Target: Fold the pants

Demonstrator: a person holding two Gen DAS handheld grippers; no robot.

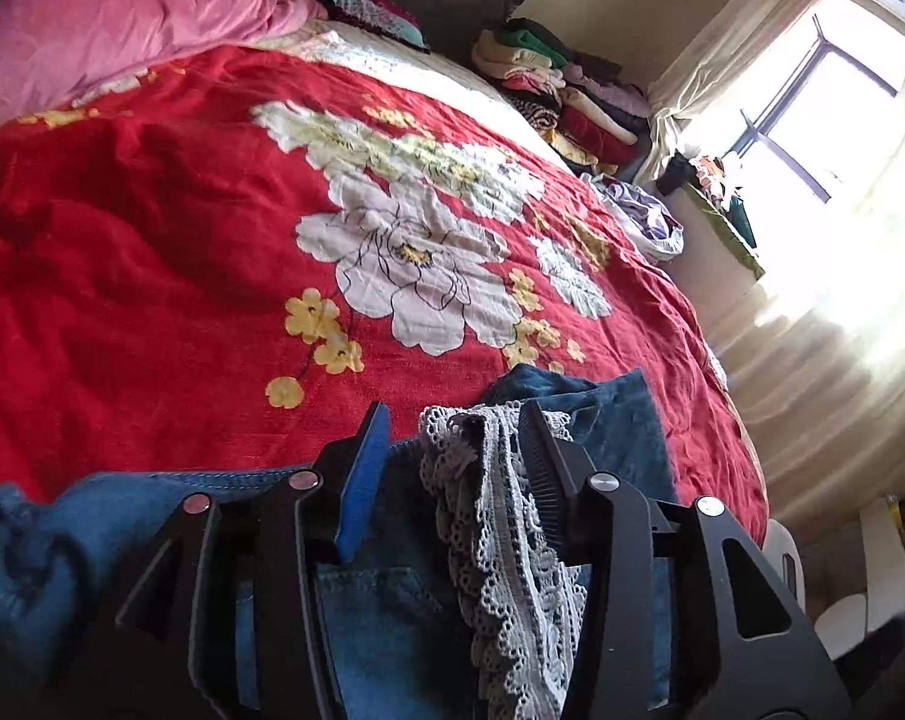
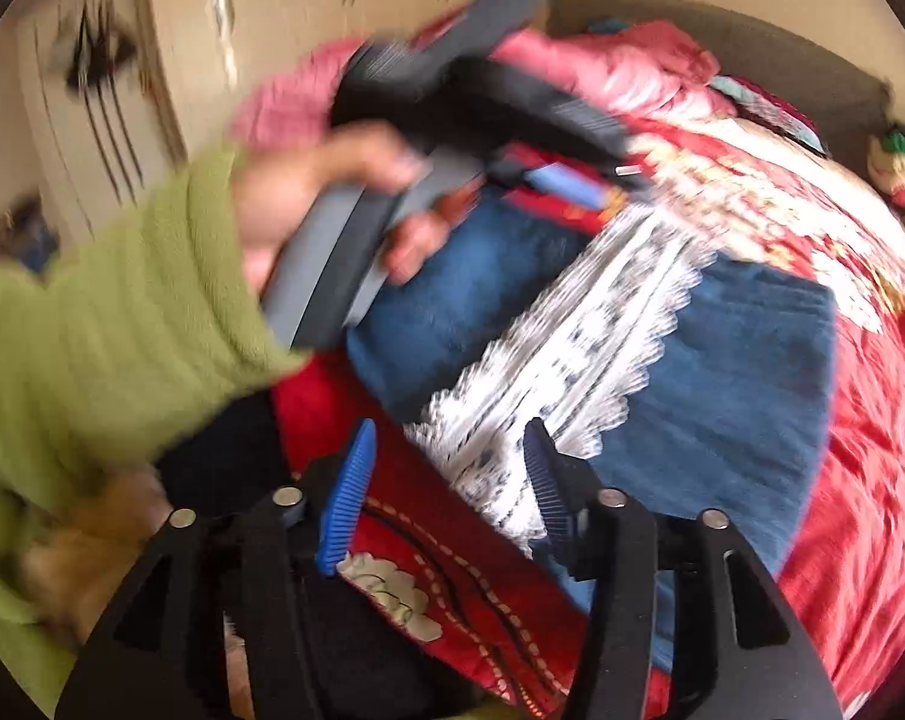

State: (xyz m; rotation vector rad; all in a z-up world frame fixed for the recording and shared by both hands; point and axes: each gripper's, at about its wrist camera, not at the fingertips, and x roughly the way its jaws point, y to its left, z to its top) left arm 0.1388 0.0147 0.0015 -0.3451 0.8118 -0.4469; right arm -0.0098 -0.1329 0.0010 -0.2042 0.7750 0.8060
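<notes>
Blue denim pants (image 1: 380, 612) with a grey-white lace trim (image 1: 500, 540) lie on the red flowered bedspread (image 1: 152, 300). My left gripper (image 1: 452, 414) is open right over them; the lace drapes against its right finger and nothing is pinched. In the blurred right wrist view the pants (image 2: 722, 372) lie folded with the lace band (image 2: 572, 348) across them. My right gripper (image 2: 449, 438) is open and empty, just above the lace's near edge. The left gripper (image 2: 572, 180) shows there too, held by a hand in a green sleeve over the pants' far end.
A pink quilt (image 1: 122, 18) lies at the head of the bed. Stacks of folded clothes (image 1: 560, 96) sit along the far side, and a purple garment (image 1: 644, 216) lies at the bed's edge. A bright window with curtains (image 1: 812, 108) is to the right. Wardrobe doors (image 2: 272, 0) stand behind.
</notes>
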